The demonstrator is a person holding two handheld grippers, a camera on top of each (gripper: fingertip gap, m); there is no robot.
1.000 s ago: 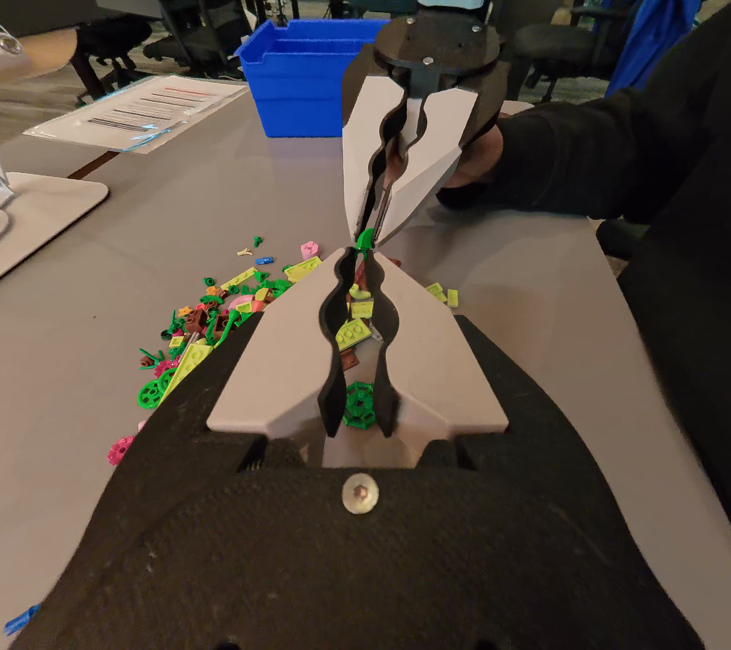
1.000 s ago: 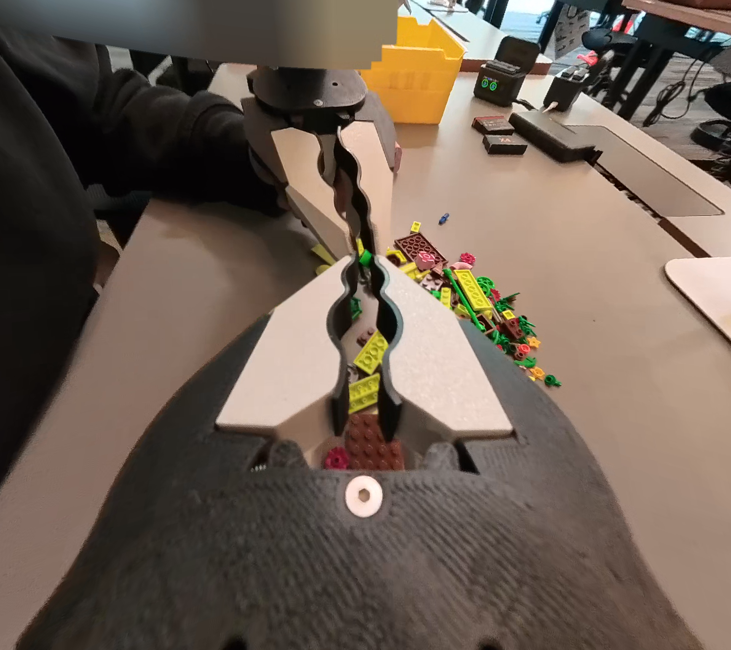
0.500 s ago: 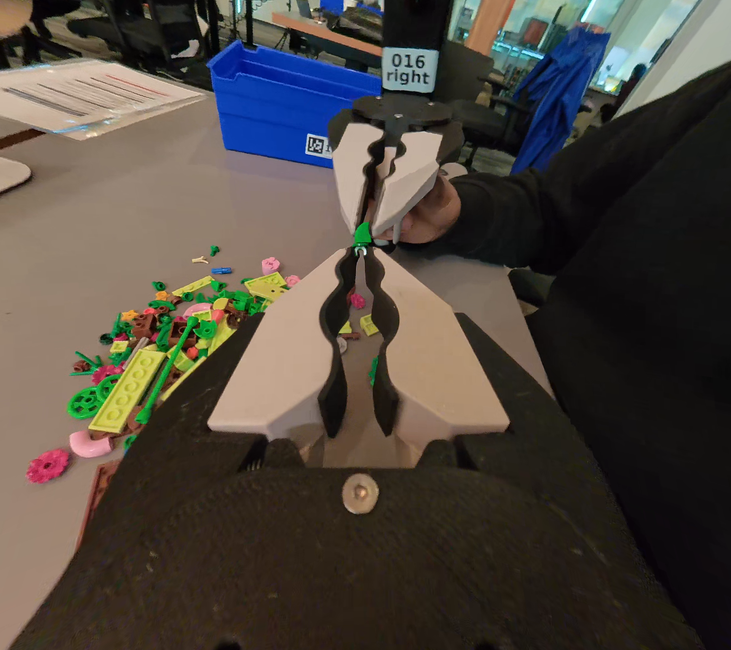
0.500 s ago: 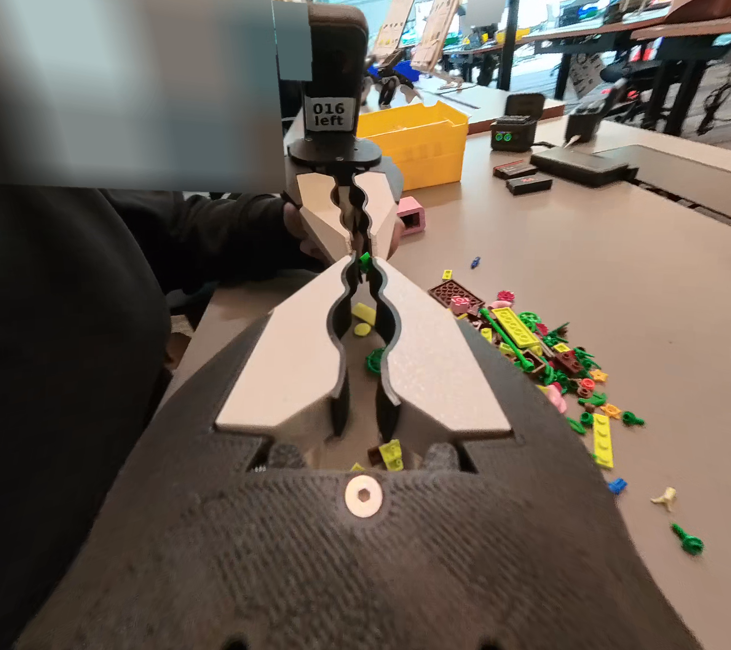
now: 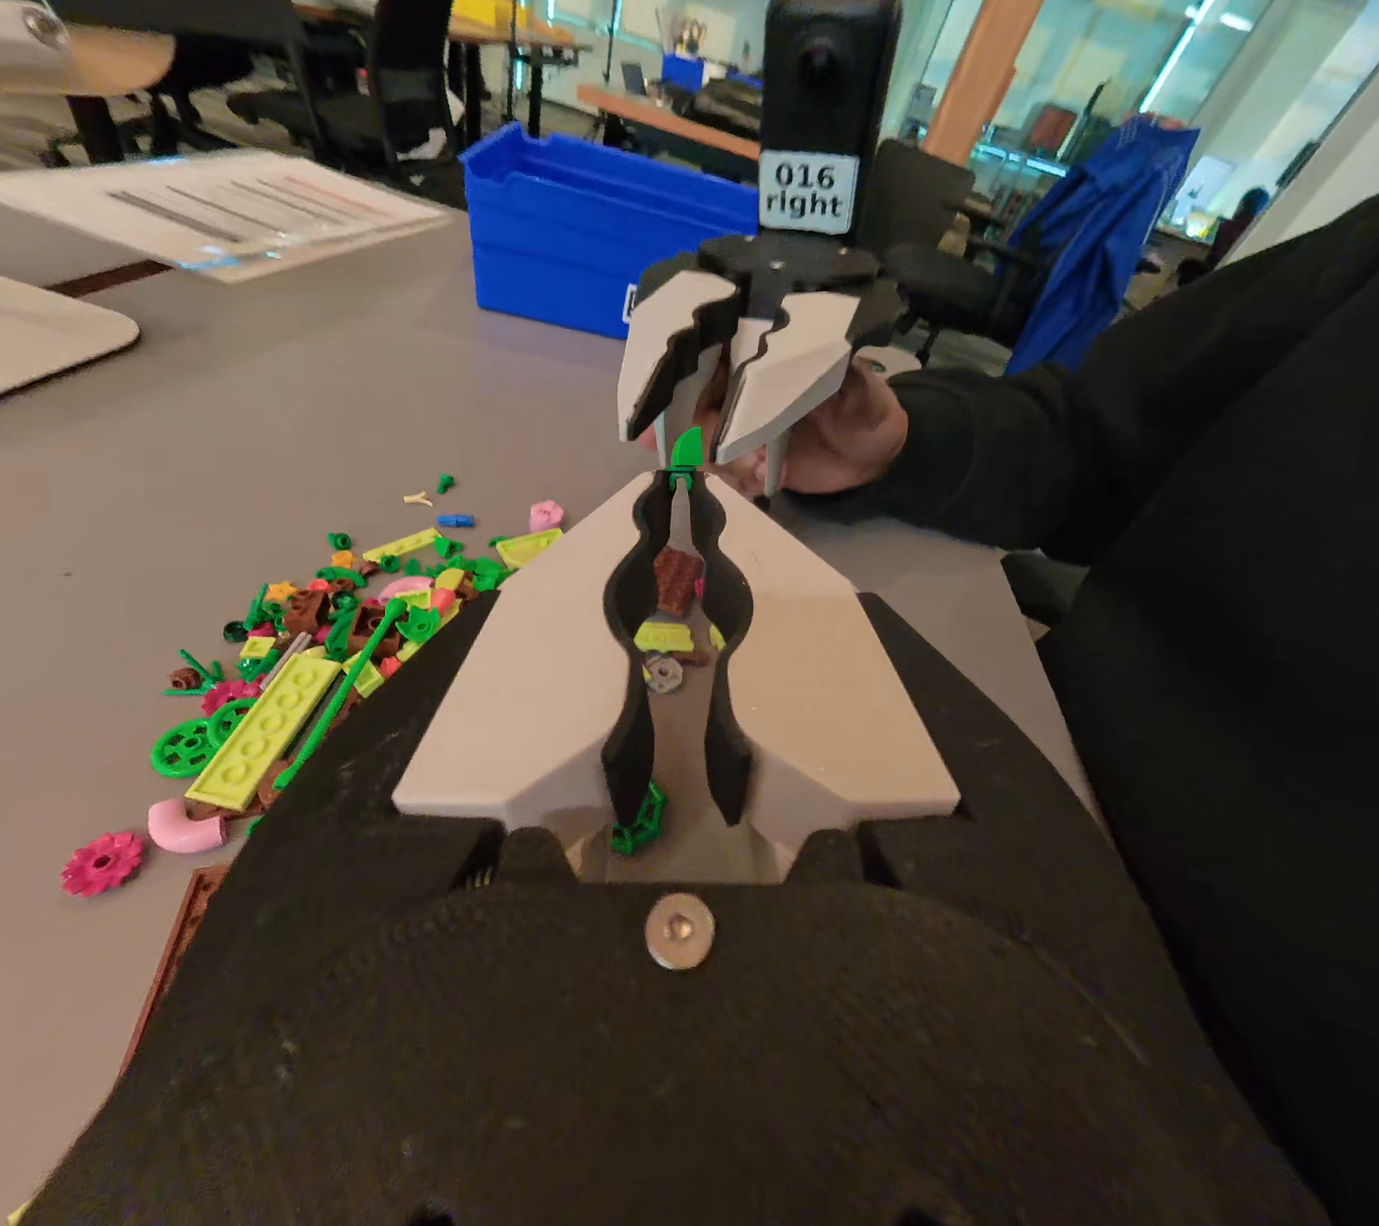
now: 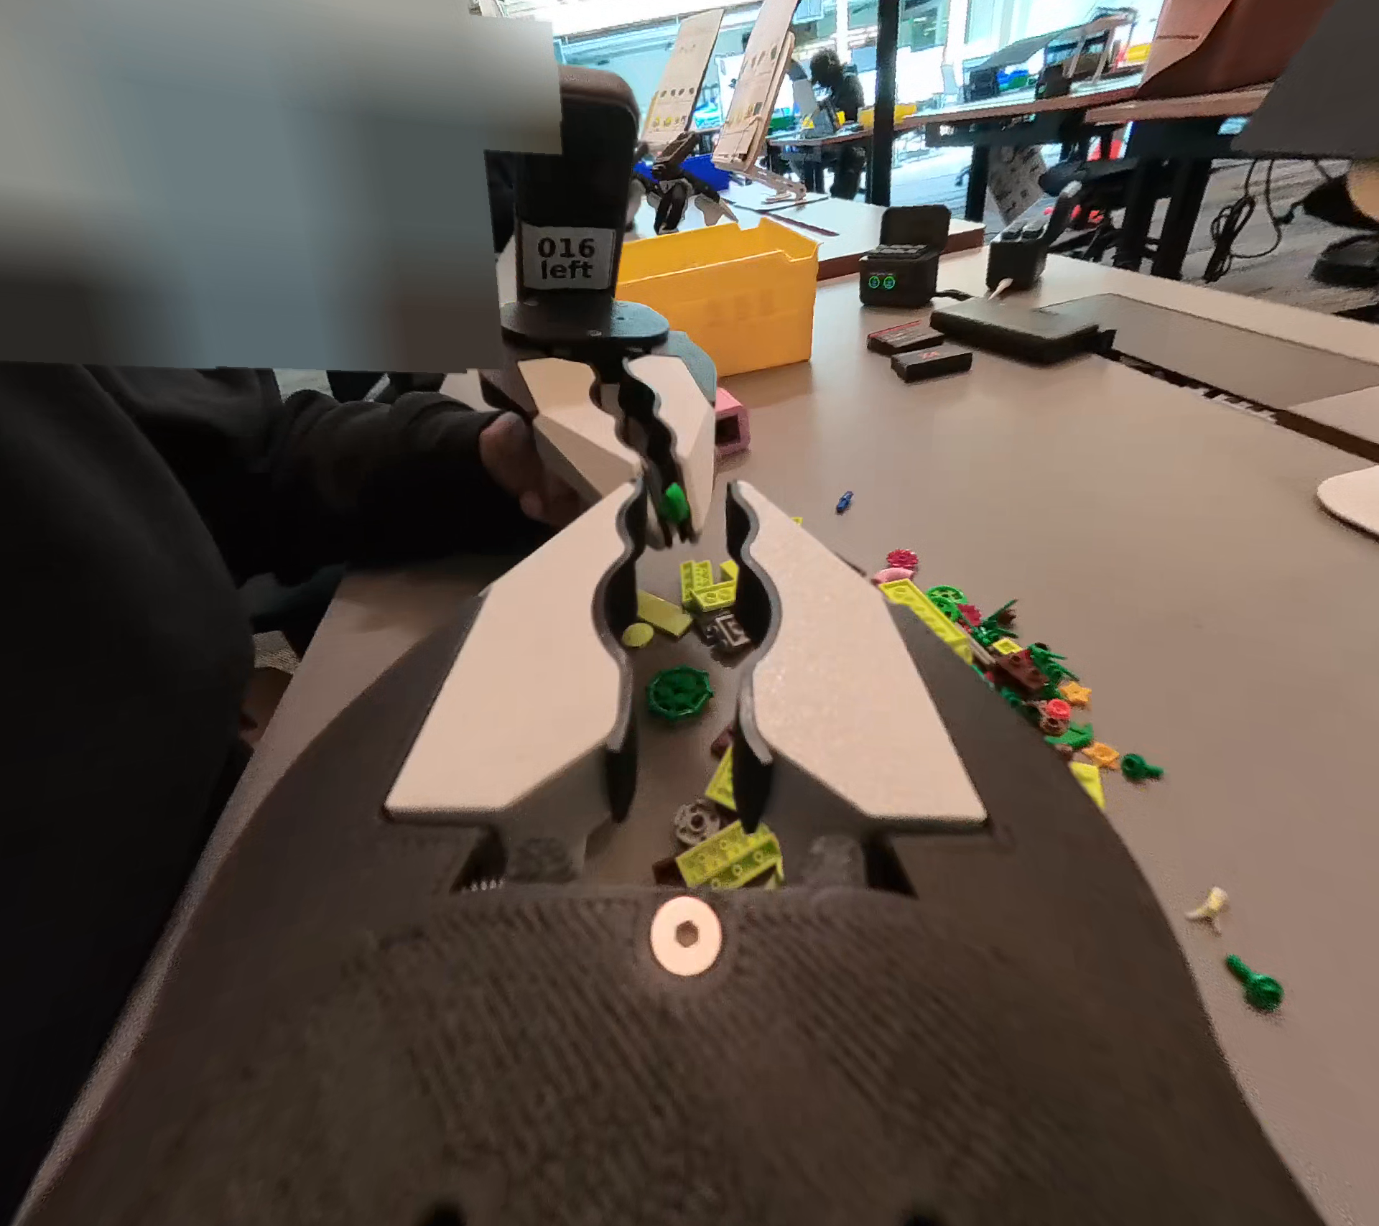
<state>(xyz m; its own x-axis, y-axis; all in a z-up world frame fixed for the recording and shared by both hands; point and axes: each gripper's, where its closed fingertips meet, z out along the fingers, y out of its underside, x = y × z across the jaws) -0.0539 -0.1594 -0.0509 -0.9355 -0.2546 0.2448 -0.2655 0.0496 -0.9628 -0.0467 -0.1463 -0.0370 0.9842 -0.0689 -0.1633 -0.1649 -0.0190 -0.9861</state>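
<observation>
A: What does the left gripper [image 5: 680,481] carry?

B: A small green piece [image 5: 685,453], clamped at the very tips. The jaws are together on its lower end, and its leaf-shaped end sticks out past them, long axis roughly in line with the fingers.

A: And the right gripper [image 5: 690,436]?

B: It faces the left one, tip to tip, above the grey table [image 5: 298,384]. Its jaws stand apart. In the right wrist view the right gripper [image 6: 683,504] has the green piece [image 6: 674,504] lying between its spread tips, apparently touching neither, though that is hard to judge.

A: So which is nearer?

B: The left one grips it; the right one merely brackets it.

A: Anything below?

B: A brick pile [image 5: 298,653] on the table, under and to the left gripper's left. A blue bin [image 5: 597,235] sits well behind.
</observation>
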